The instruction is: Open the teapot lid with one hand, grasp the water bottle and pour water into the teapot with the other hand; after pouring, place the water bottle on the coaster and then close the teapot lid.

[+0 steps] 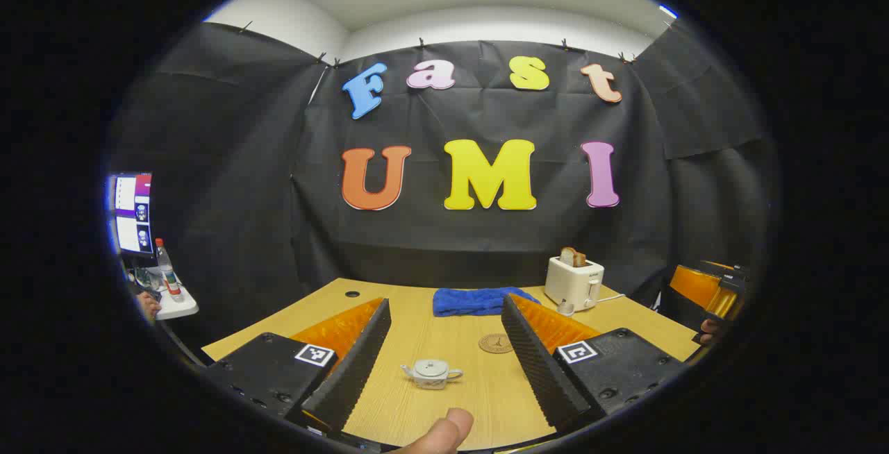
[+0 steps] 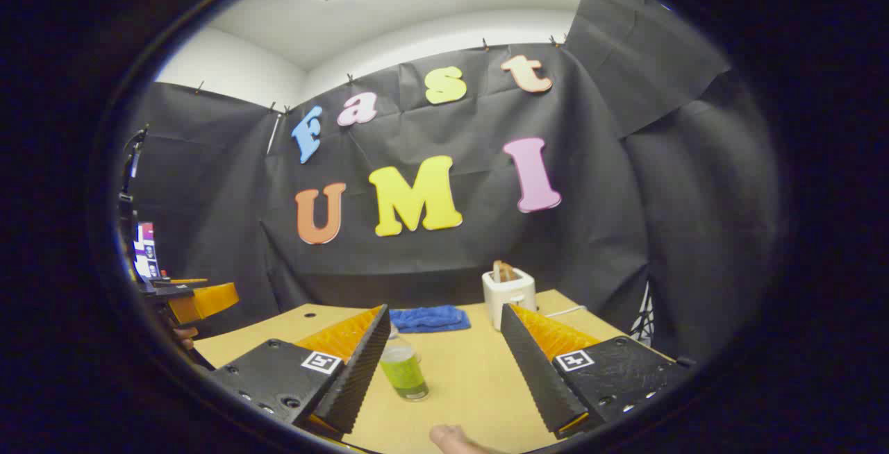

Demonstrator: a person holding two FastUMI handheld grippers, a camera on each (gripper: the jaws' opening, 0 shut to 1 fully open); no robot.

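Both grippers are hovering with fingers spread wide: the left gripper (image 1: 444, 350) facing the small white ceramic teapot (image 1: 431, 373), fragile, with a tiny slippery lid knob; the right gripper (image 2: 444, 353) nearing the clear plastic water bottle with green label (image 2: 403, 367), light, squeezable, best gripped mid-body.

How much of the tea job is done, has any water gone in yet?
Nothing looks done yet. The teapot sits on the table with its lid on, framed by the open left gripper, which touches nothing. The water bottle stands upright ahead of the open right gripper, ungrasped. The coaster is bare. Still to come: lift the lid, pour, park the bottle, close up.
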